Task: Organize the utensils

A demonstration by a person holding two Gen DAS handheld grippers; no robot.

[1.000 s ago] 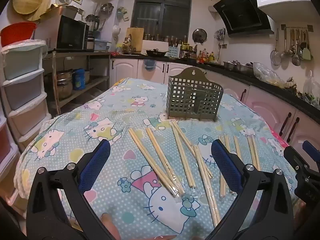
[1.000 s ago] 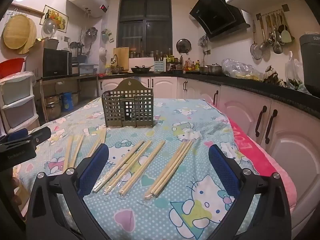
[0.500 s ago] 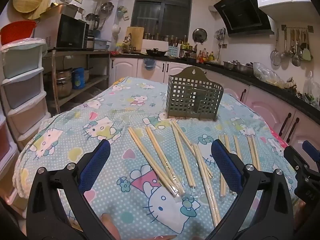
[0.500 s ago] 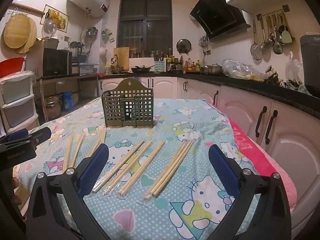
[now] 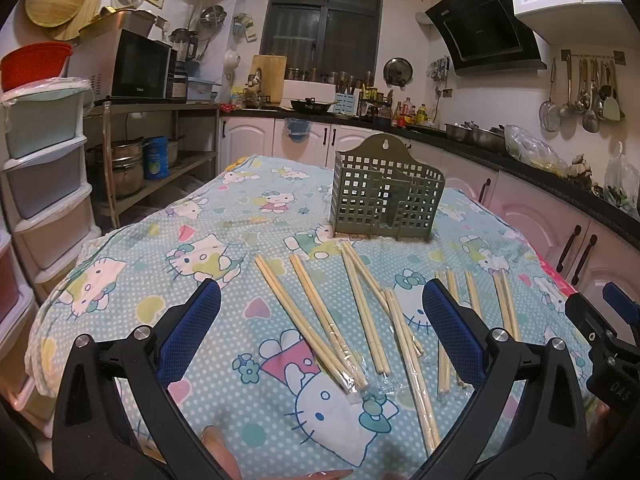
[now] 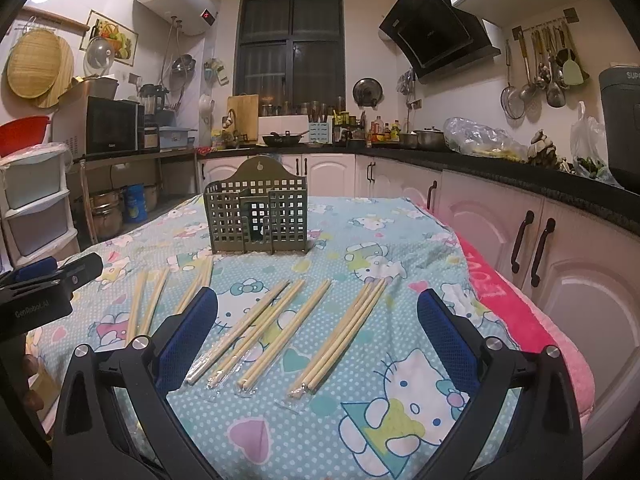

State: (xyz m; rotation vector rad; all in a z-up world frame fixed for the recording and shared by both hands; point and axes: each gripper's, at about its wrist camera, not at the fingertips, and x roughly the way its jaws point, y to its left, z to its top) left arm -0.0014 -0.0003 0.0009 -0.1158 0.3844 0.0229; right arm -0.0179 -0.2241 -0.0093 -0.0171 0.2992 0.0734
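Both the left gripper (image 5: 320, 320) and right gripper (image 6: 318, 320) gape wide, empty — wrapped chopsticks (image 6: 340, 336) lie near, the holder (image 6: 258, 216) far. Slick sleeves could slip from the pads.

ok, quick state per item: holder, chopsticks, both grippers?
utensil holder: upright on table, looks empty
chopsticks: flat on the cloth, several pairs in clear wrappers, none held
left gripper: open, empty
right gripper: open, empty
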